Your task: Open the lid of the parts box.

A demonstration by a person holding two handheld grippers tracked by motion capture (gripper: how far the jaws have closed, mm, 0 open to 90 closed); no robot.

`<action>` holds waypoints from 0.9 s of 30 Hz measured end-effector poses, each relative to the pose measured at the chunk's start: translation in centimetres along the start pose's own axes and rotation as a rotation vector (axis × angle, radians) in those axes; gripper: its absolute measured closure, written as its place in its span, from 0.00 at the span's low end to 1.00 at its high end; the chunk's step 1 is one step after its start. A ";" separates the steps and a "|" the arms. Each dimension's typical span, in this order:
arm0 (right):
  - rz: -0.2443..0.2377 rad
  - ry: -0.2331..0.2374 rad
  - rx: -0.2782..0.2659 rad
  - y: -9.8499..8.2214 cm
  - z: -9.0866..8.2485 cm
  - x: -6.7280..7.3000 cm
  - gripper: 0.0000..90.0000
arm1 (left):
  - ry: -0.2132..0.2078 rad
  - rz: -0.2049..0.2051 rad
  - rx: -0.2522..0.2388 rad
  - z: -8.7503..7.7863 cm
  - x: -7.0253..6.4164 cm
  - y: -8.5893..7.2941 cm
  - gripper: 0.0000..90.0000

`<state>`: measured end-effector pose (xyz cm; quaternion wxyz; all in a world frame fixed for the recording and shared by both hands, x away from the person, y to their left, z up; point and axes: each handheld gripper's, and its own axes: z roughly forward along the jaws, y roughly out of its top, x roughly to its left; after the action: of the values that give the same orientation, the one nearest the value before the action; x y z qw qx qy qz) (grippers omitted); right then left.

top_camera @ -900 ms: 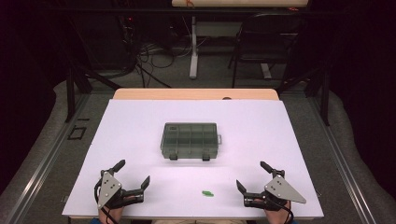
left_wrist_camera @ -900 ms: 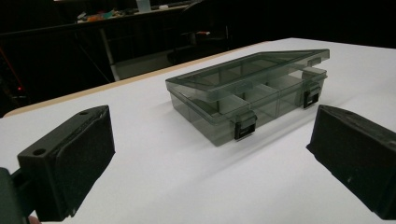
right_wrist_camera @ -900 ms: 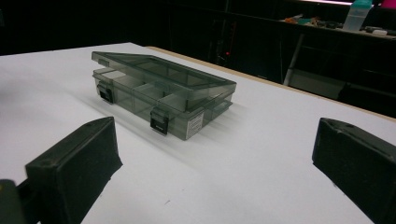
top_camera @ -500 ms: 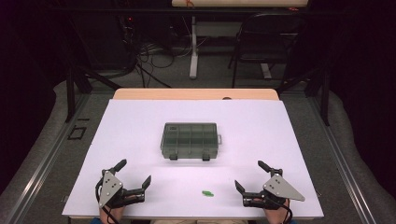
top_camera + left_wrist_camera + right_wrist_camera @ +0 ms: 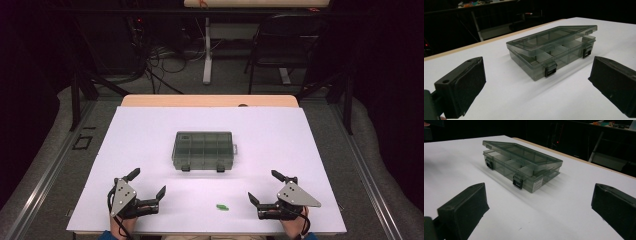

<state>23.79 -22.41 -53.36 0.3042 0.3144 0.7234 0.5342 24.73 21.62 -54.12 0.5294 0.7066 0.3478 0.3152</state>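
- The white table (image 5: 150,130) takes up most of the scene, with a strip of bare wood along its far edge and dark floor and cables beyond.
- The smoky grey compartment box (image 5: 203,149) sits in the middle of the sheet, well apart from both grippers. Its two black latches face the near edge; the lid looks slightly lifted rather than snapped flat, though I can't be sure the latches are free.
- The left gripper (image 5: 148,188) rests at the near left, jaws spread wide with nothing between them, aimed across at the box (image 5: 551,50).
- The right gripper (image 5: 264,186) mirrors it at the near right, jaws equally wide and empty, also looking at the box (image 5: 524,163).
- A small green piece (image 5: 222,206) lies flat near the front edge, between the two grippers and a bit closer to the right one.
- My guess is the piece goes into the box. It is small and low, so the right gripper should come down square over it and close gently, while the left one steadies the lid.
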 end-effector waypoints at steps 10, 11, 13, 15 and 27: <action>-0.022 0.038 0.066 0.4 1.0 0.3 0.00 | -0.039 0.012 0.058 1.5 0.1 0.5 0.00; -0.022 0.038 0.066 0.4 1.0 0.3 0.00 | -0.039 0.012 0.058 1.5 0.1 0.5 0.00; -0.033 0.042 0.078 0.4 1.2 0.3 0.00 | -0.049 0.033 0.065 1.9 0.1 0.7 0.00; -0.036 0.052 0.090 0.5 1.3 0.3 0.00 | -0.059 0.058 0.077 2.3 0.0 0.9 0.00; -0.048 0.103 0.144 0.5 2.9 0.1 0.00 | -0.096 0.069 0.123 3.9 0.5 1.6 0.00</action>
<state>26.05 -20.55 -53.60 0.2558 0.2902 0.7819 0.4889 28.41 19.64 -53.47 0.4897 0.7638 0.3163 0.2770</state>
